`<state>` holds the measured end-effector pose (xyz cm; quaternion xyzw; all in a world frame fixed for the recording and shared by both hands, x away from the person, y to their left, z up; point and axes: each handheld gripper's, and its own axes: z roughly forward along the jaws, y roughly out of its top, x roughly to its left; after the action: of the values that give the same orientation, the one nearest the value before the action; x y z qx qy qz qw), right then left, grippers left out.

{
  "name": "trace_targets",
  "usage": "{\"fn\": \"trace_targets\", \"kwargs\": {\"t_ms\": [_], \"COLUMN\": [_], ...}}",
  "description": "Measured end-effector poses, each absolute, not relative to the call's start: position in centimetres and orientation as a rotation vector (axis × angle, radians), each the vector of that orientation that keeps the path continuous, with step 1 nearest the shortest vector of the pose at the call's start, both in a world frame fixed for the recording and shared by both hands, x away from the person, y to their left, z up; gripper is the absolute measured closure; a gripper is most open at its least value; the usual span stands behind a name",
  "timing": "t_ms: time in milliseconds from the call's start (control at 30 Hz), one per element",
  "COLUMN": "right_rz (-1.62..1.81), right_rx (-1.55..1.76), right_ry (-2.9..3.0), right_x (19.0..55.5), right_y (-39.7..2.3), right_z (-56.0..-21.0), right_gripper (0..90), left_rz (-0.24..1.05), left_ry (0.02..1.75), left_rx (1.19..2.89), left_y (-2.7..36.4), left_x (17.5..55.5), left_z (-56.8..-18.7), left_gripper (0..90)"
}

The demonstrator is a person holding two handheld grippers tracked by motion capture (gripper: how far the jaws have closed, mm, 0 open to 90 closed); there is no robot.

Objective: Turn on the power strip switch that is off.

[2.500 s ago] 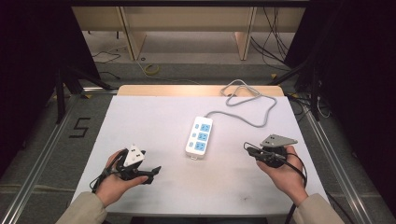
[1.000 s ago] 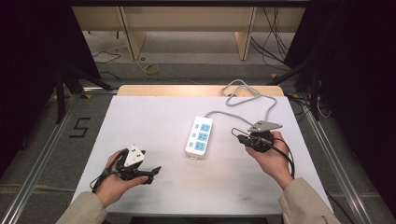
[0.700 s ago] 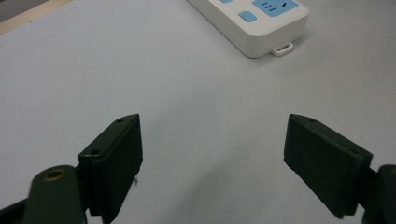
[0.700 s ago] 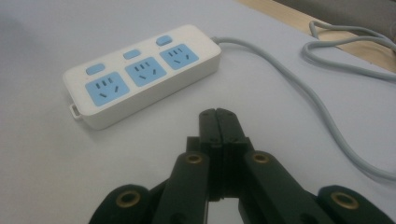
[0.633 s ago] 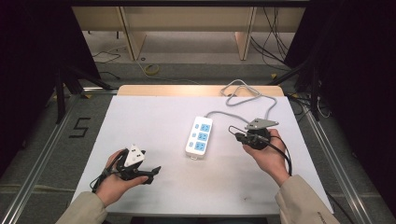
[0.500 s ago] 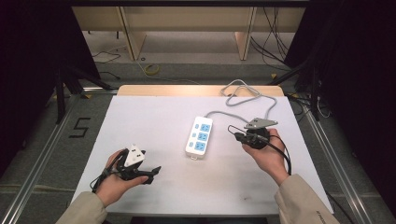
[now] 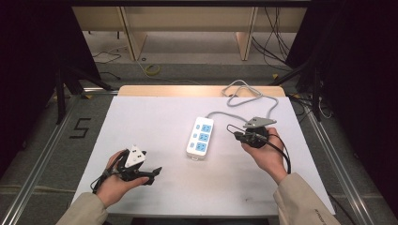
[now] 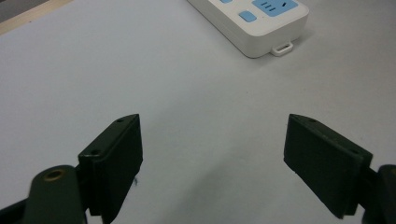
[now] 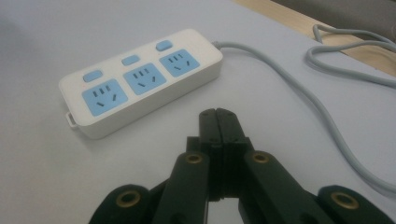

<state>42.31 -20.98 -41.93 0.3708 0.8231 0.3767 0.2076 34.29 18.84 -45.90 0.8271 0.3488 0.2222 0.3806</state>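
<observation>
A white table (image 7: 155,117) with a bare wooden strip along its far edge spans the middle of the high view, standing on a grey floor where a dark figure 5 (image 7: 80,127) is marked off to the left. A white power strip (image 7: 200,137) lies flat near the table's centre, slightly right of the middle, its long axis running away from the person; it carries 3 blue sockets and 3 small blue buttons, which line up along 1 side in the right gripper view (image 9: 140,80). Its grey cord (image 7: 244,96) leaves the far end and loops over the far right part of the table. The person's 2 forearms in beige sleeves come in from the near edge. The right gripper (image 7: 239,136) is held just beside the strip's right side, apart from it, its tips pointing toward it, and its jaws are pressed fully together with nothing between them (image 9: 217,122). The left gripper (image 7: 155,172) sits low over the near left part of the table, well apart from the strip, with its jaws spread wide and empty (image 8: 212,154); the strip's near end with a small hanging tab shows beyond them (image 8: 261,23).
</observation>
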Motion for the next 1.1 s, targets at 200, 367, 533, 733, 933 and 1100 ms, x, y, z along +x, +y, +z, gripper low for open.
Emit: {"fn": "trace_targets", "kwargs": {"t_ms": [200,367,533,733,933,1100], "right_rz": [1.047,1.047,1.046,1.044,1.039,1.037], "right_rx": [1.031,1.032,1.032,1.034,1.040,1.034], "right_ry": [2.294,2.294,2.300,2.301,2.304,2.305], "right_x": [42.5,42.6,42.8,42.9,43.2,43.4], "right_y": [-20.7,-20.5,-20.3,-20.2,-20.0,-19.8], "right_z": [-41.9,-42.0,-42.0,-42.1,-42.3,-42.2], "right_gripper": [90.0,90.0,90.0,90.0,90.0,90.0], "left_rz": [0.567,0.567,0.566,0.567,0.565,0.564], "left_ry": [0.892,0.890,0.889,0.889,0.890,0.890], "left_rx": [2.107,2.111,2.112,2.112,2.114,2.113], "left_y": [18.8,18.8,18.8,18.8,18.8,18.8], "left_x": [34.3,34.3,34.3,34.3,34.3,34.3], "left_z": [-45.9,-45.9,-45.9,-45.9,-45.9,-45.9], "left_gripper": [19.2,19.3,19.2,19.3,19.3,19.3]}}
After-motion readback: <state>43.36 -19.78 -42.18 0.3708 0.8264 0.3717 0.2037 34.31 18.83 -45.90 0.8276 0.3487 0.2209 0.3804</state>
